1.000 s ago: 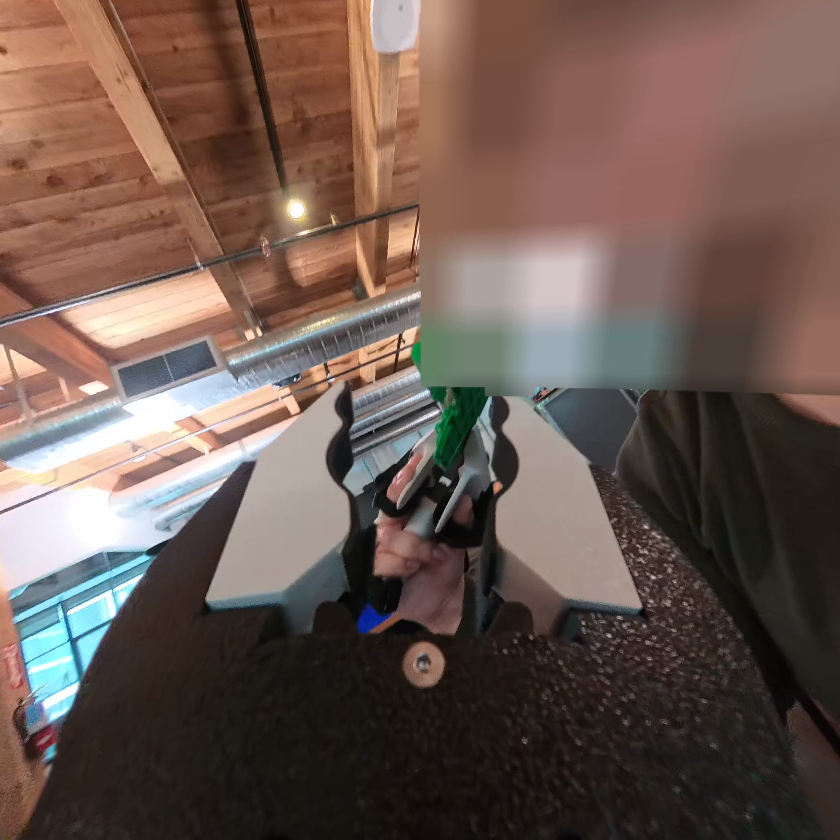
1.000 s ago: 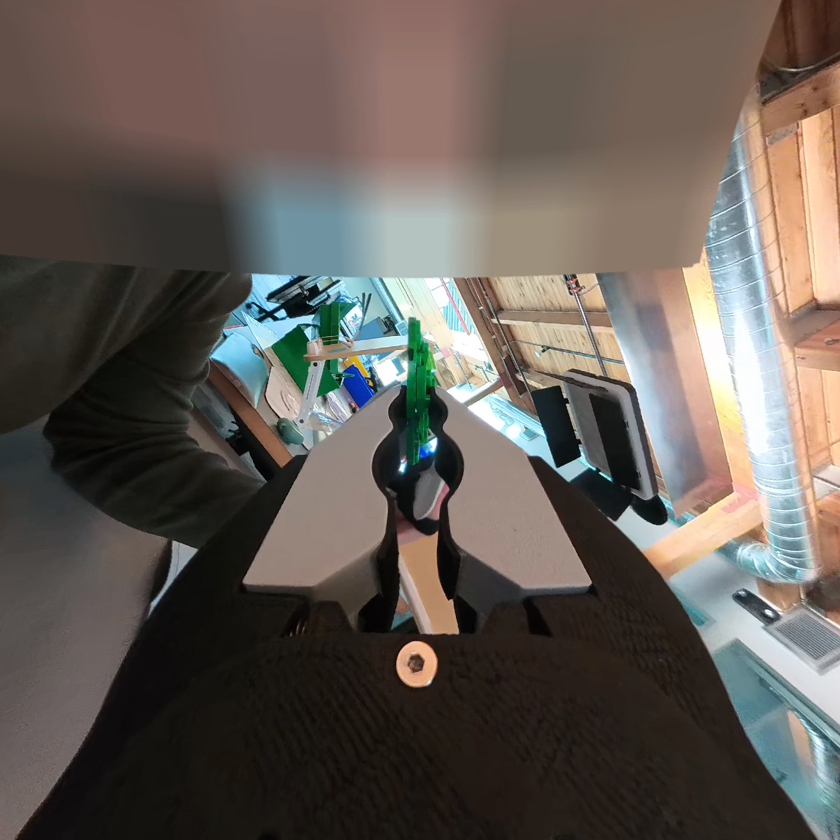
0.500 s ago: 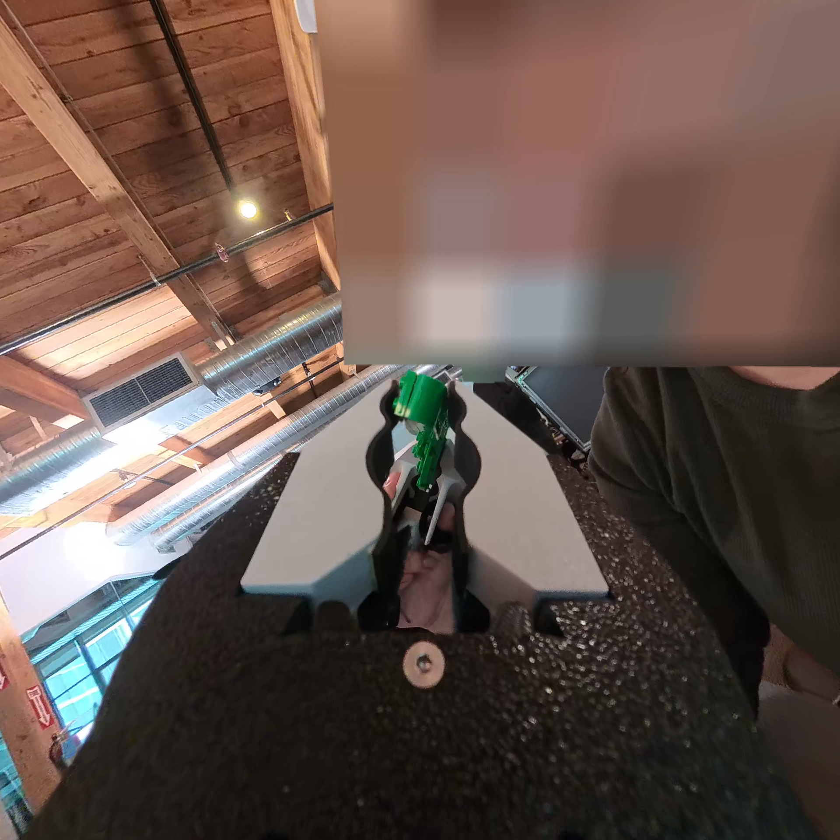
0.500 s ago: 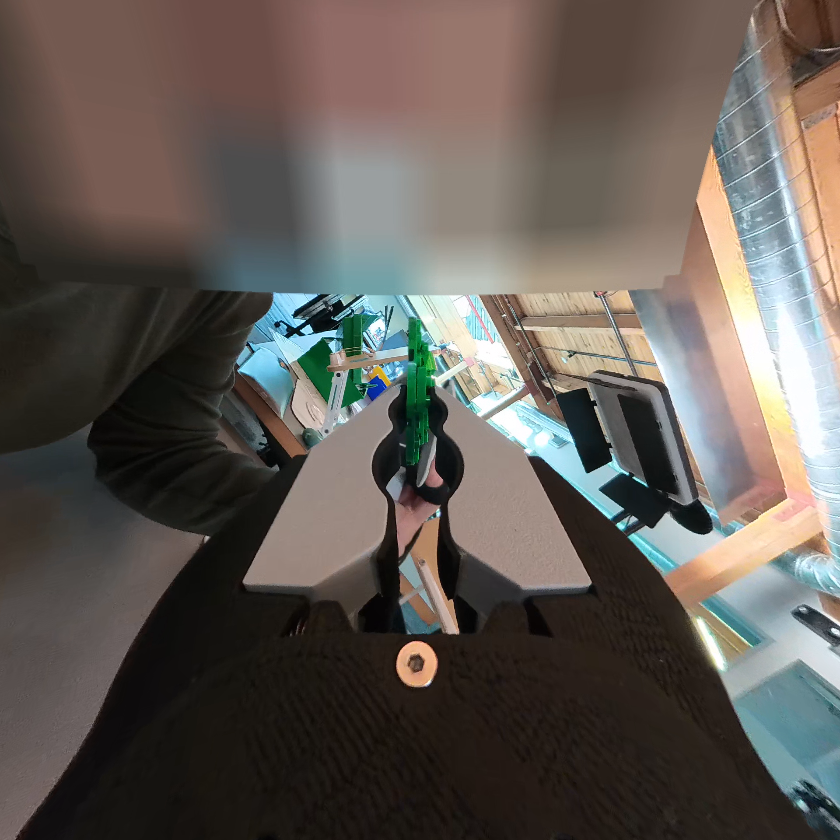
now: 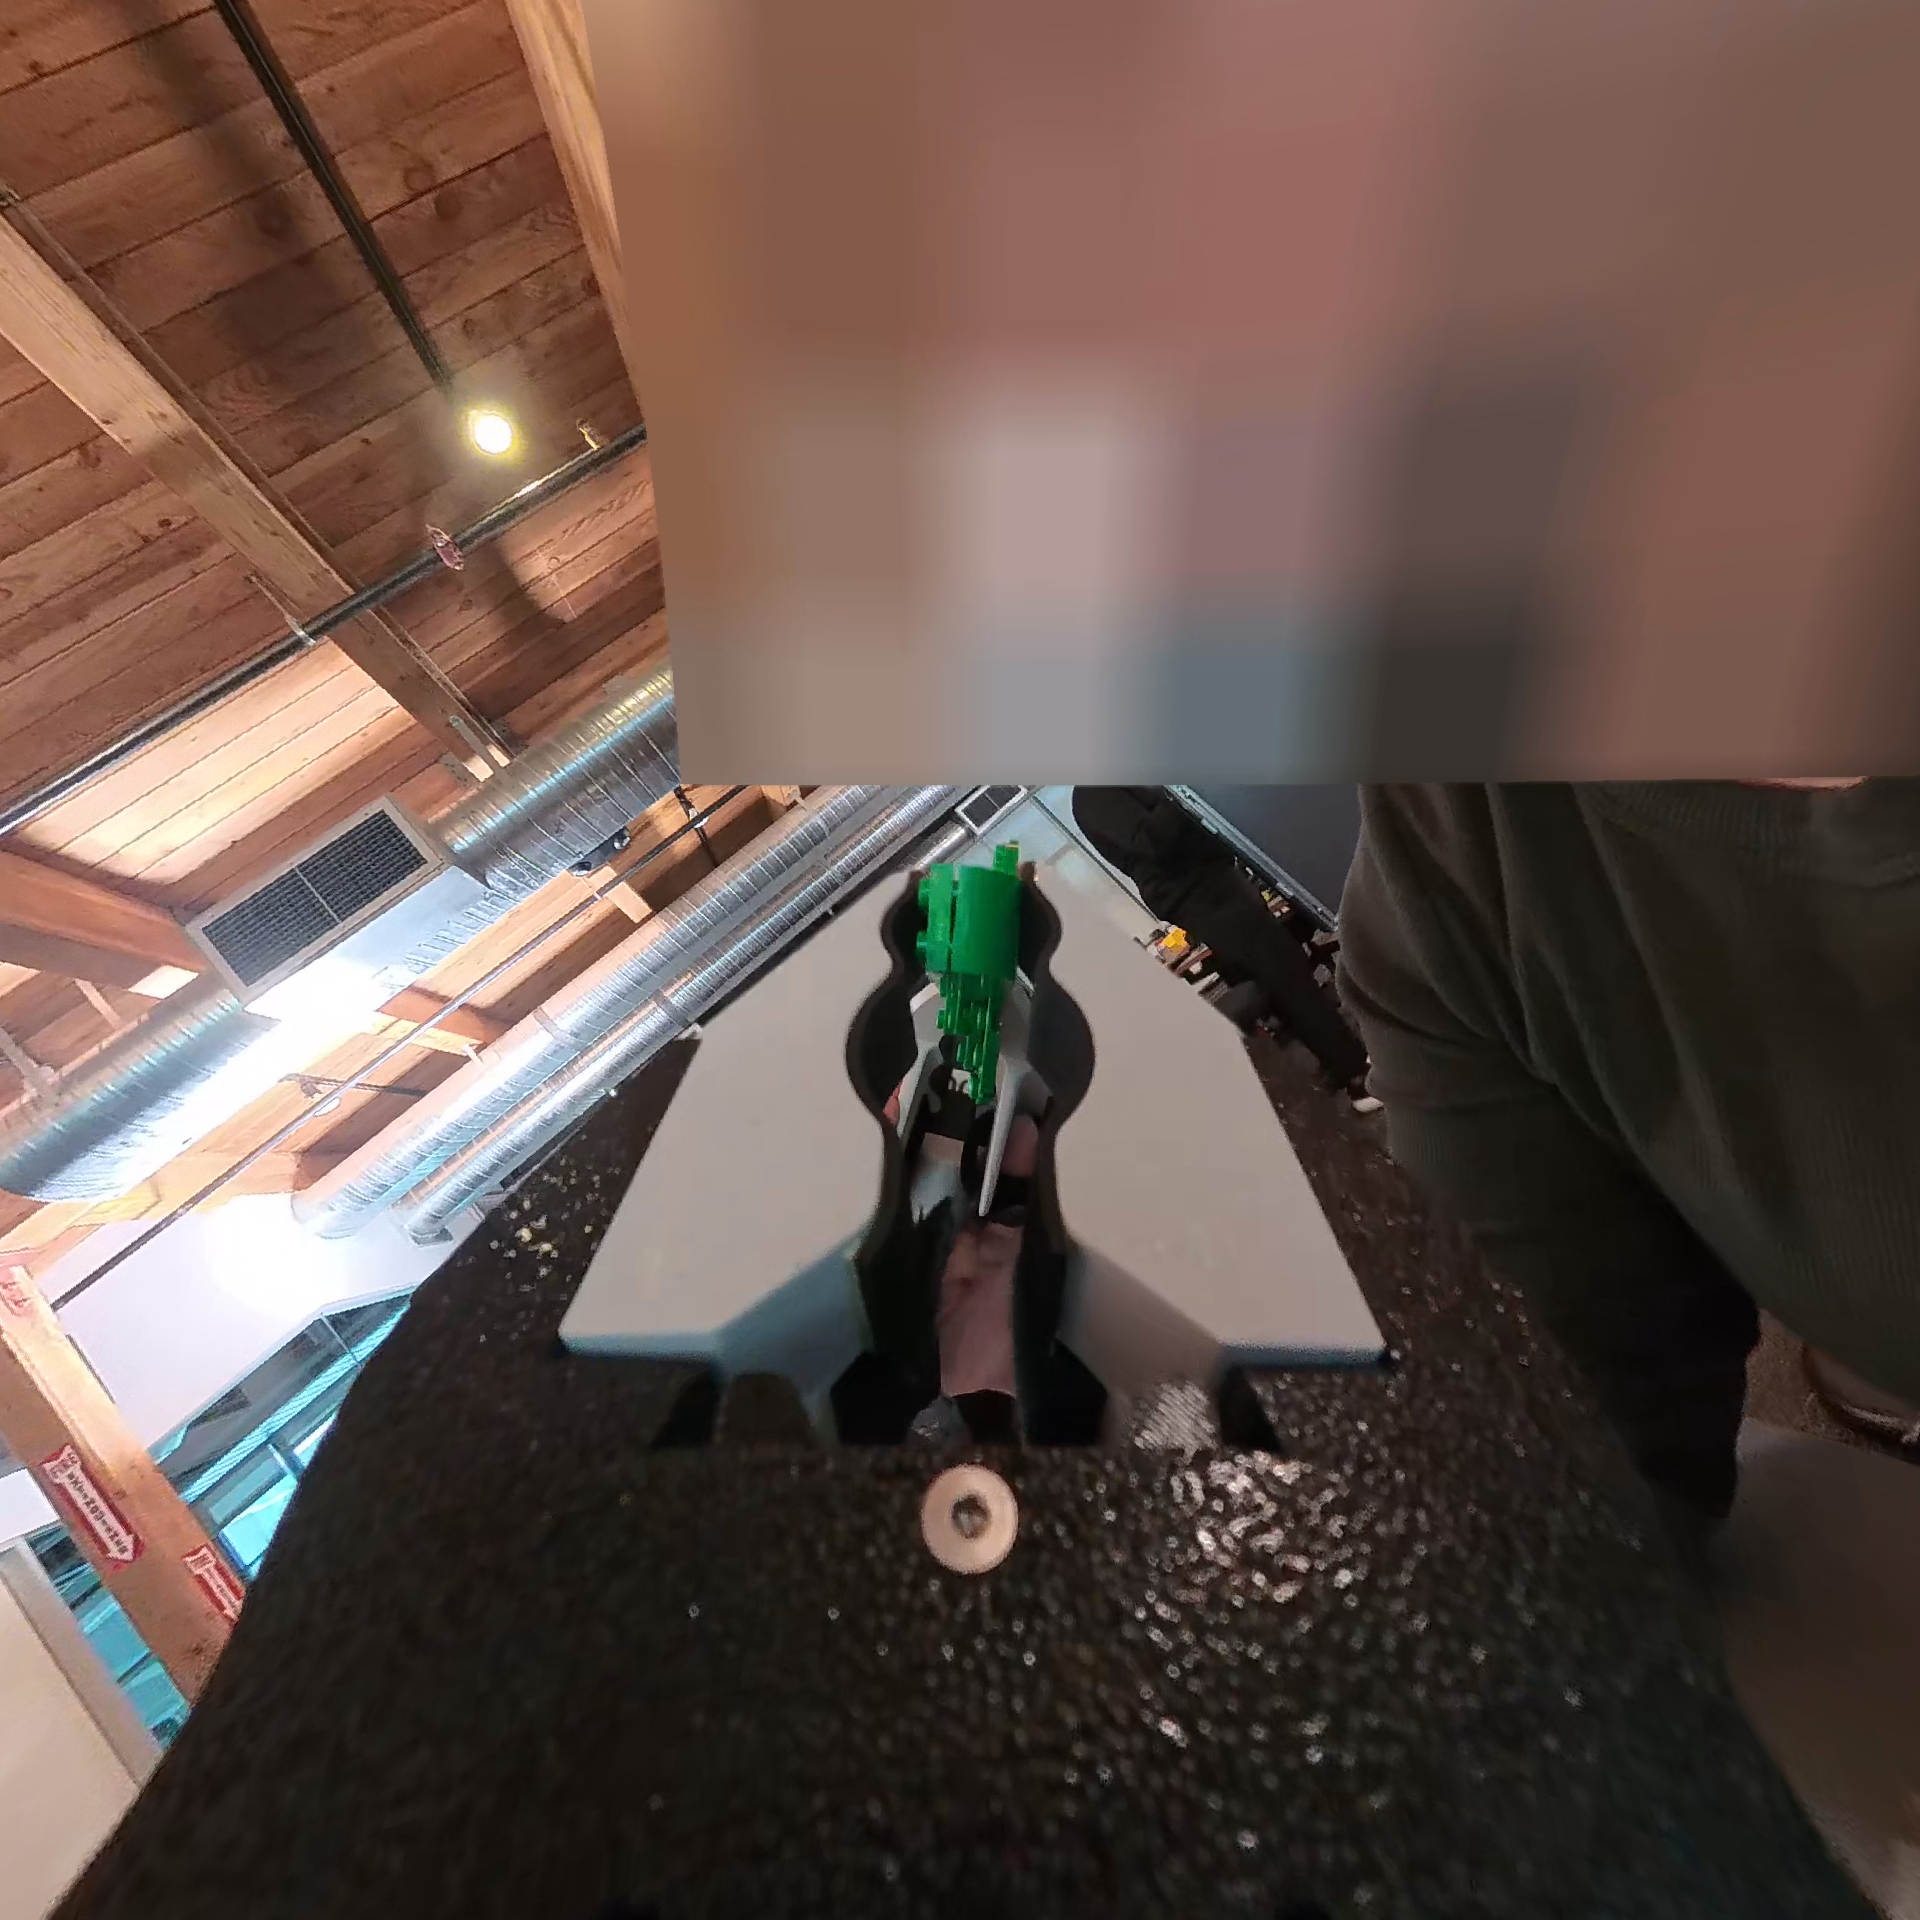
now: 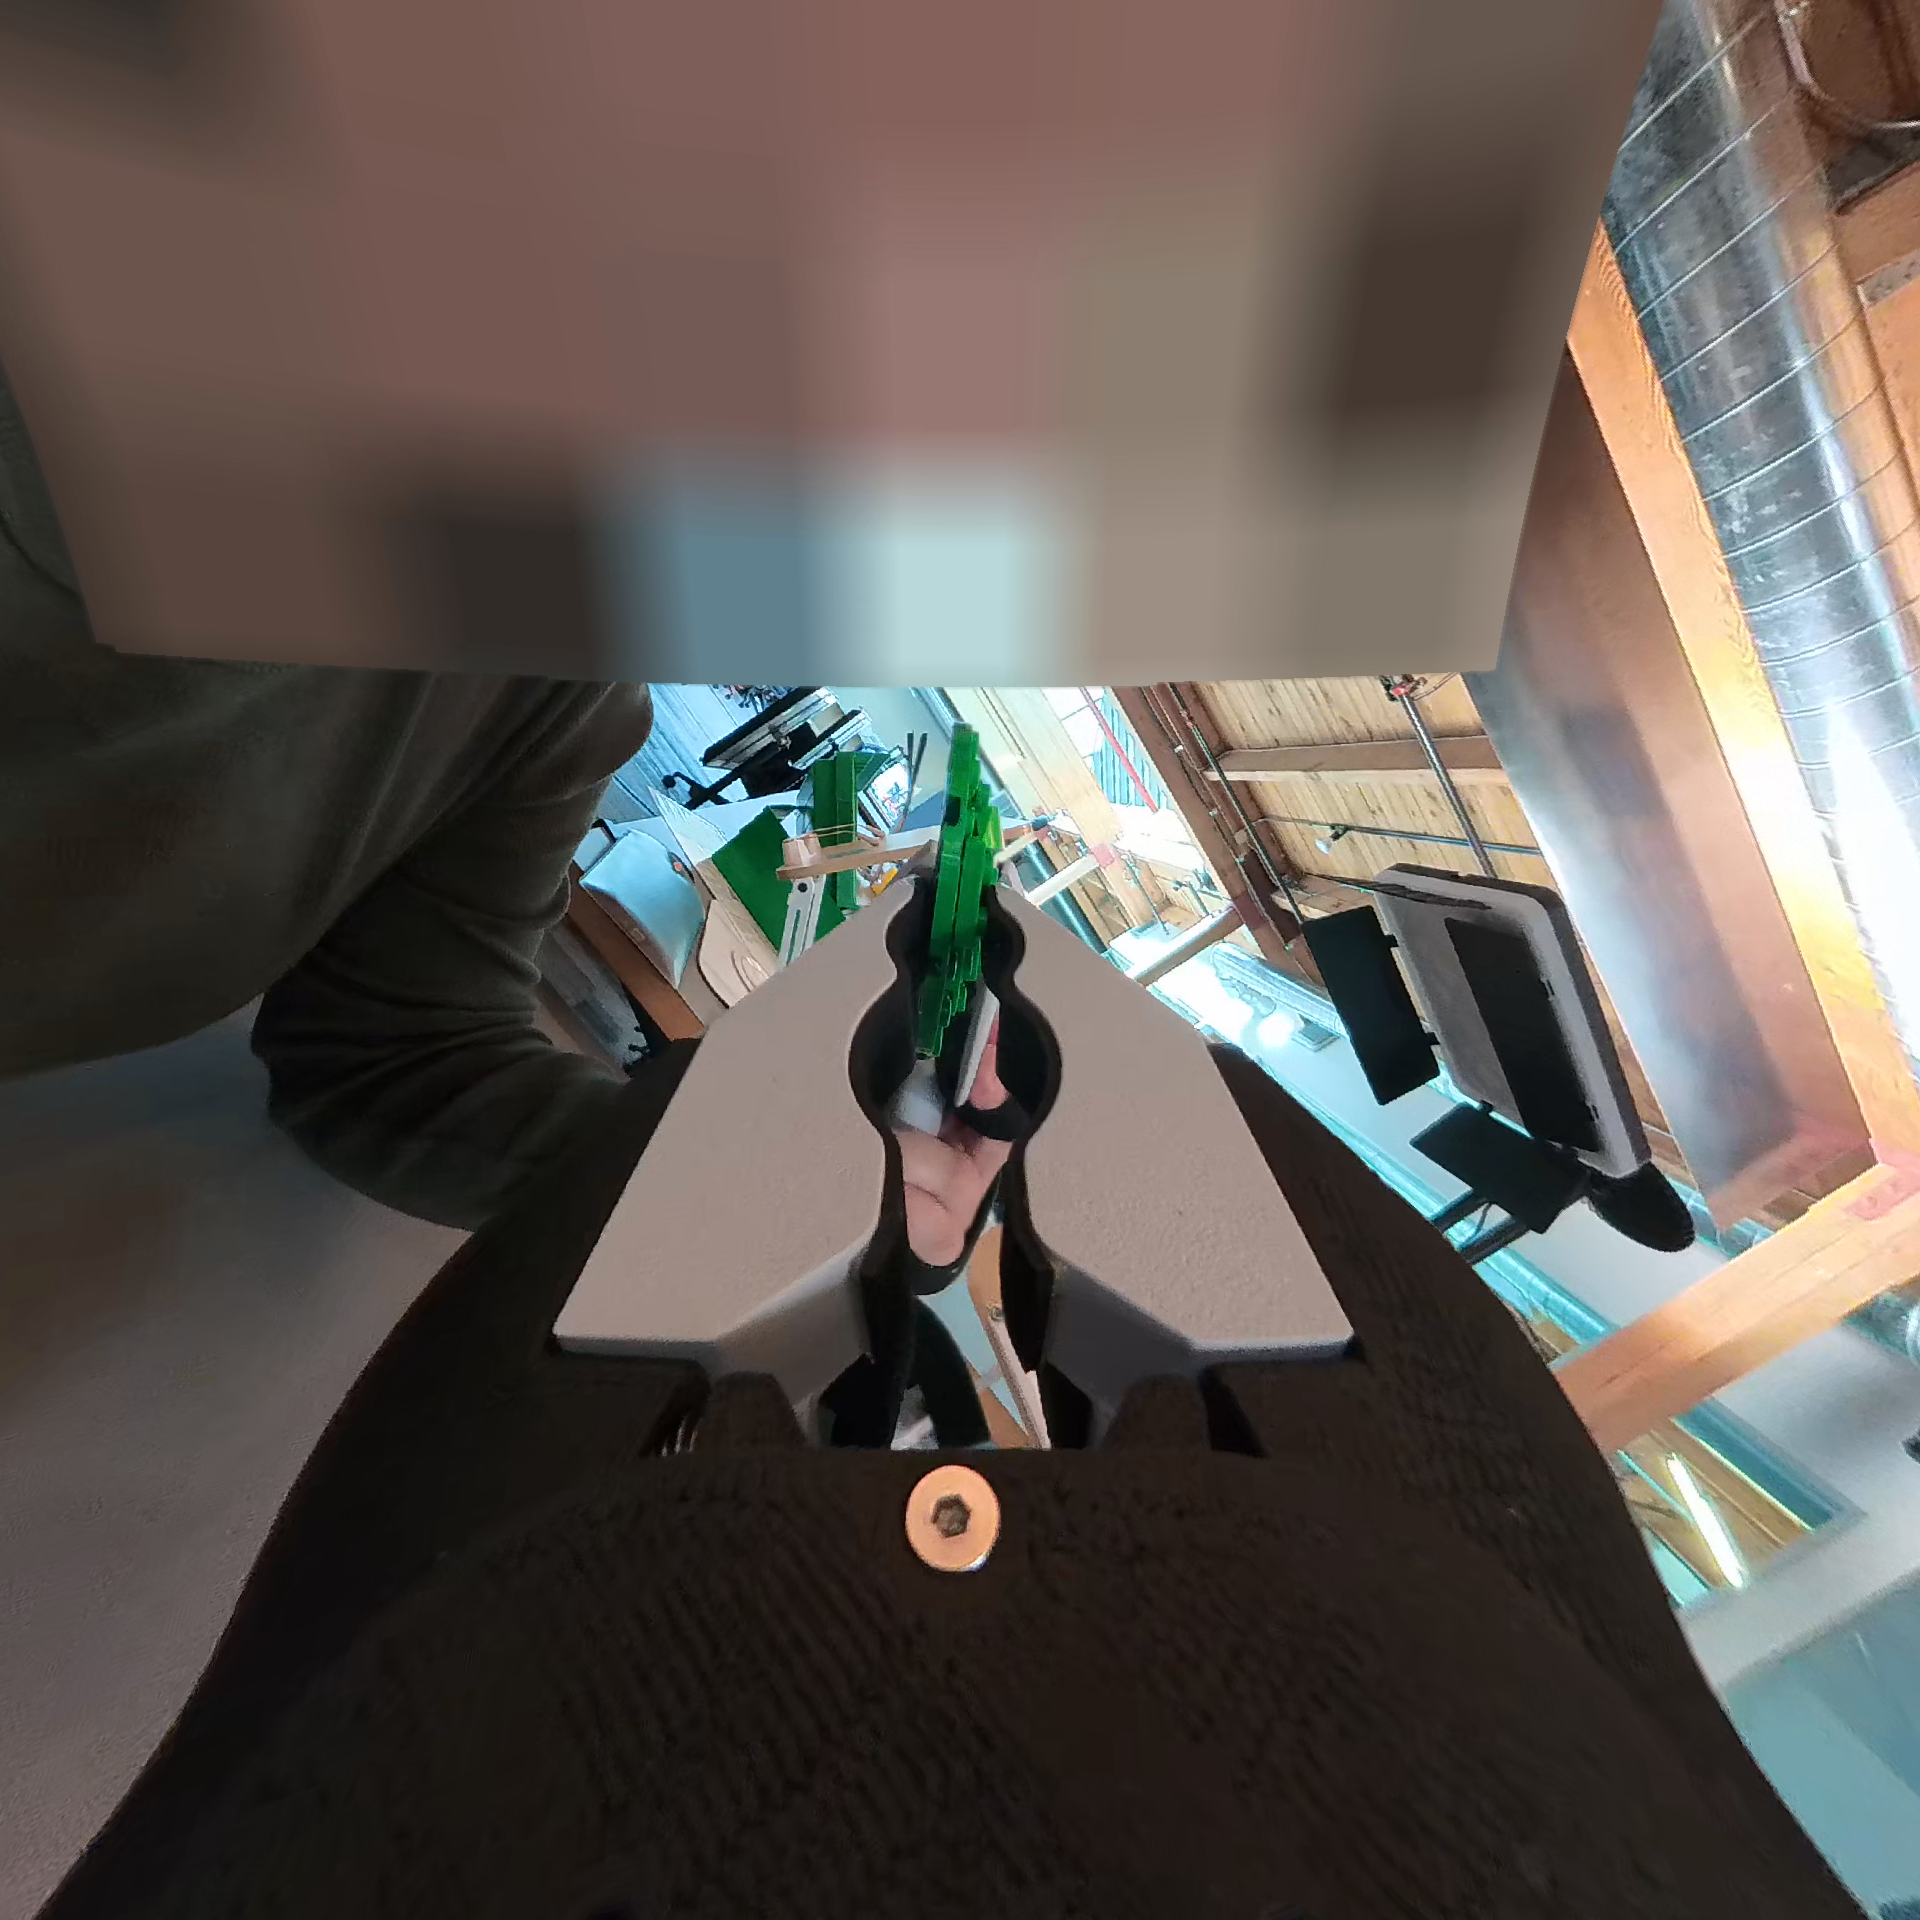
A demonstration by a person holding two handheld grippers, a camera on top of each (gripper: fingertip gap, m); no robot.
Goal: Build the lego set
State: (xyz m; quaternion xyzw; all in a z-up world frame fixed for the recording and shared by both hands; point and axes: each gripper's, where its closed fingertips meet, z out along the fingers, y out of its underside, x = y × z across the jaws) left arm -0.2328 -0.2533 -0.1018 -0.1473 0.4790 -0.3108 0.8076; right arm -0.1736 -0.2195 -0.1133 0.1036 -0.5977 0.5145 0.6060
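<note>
Both grippers tipped up toward ceiling, meeting on one green lego clump. Left gripper nearly closed, pinching clump's upper end. Right gripper also nearly closed, clamped on clump's thin edge. Clump held mid-air between them, close to person. Several green pieces already joined, so build partway, probably pressing step. Can't tell how much of set is left; table out of view.
</note>
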